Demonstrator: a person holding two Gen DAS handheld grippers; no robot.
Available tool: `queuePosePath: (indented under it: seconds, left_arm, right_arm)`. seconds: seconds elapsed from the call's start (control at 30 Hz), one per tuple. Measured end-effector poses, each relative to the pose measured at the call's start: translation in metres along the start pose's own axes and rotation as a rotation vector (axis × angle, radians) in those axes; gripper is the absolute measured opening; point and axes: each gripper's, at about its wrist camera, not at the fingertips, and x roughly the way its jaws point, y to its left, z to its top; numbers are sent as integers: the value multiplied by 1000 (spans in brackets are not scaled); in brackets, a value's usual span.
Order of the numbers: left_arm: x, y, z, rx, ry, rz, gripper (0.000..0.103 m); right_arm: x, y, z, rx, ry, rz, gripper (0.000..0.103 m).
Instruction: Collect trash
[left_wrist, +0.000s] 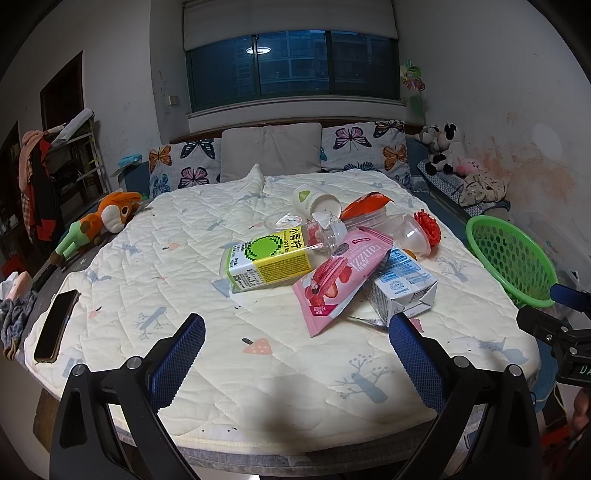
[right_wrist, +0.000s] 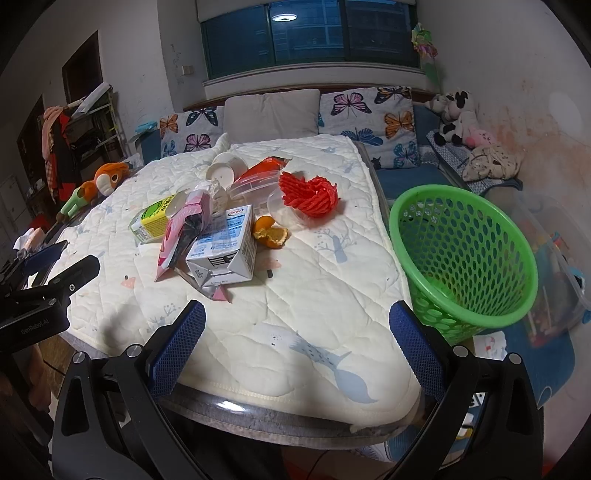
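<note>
A pile of trash lies mid-table on the quilted cloth: a yellow-green drink bottle (left_wrist: 266, 260) (right_wrist: 153, 219), a pink snack wrapper (left_wrist: 341, 278) (right_wrist: 181, 230), a blue-white milk carton (left_wrist: 400, 286) (right_wrist: 225, 247), a paper cup (left_wrist: 316, 201) (right_wrist: 225, 168), red foam netting (left_wrist: 428, 227) (right_wrist: 310, 195), orange peel (right_wrist: 269, 234) and clear plastic cups (left_wrist: 412, 236). A green mesh basket (left_wrist: 511, 254) (right_wrist: 465, 258) stands off the table's right edge. My left gripper (left_wrist: 297, 341) is open and empty, short of the pile. My right gripper (right_wrist: 297, 330) is open and empty, over the near cloth.
A phone (left_wrist: 55, 325) lies at the table's left edge. A stuffed orange toy (left_wrist: 101, 221) lies left. Butterfly pillows (left_wrist: 364, 146) and plush toys (left_wrist: 443, 147) line the sofa behind. A clothes rack (left_wrist: 40, 184) stands far left.
</note>
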Motion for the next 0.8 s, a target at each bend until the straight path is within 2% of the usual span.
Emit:
queuePosePath:
  seconds: [0.8]
  left_arm:
    - [3, -1, -3, -2, 6, -1, 97]
  right_arm:
    - [5, -2, 0, 5, 7, 1, 99]
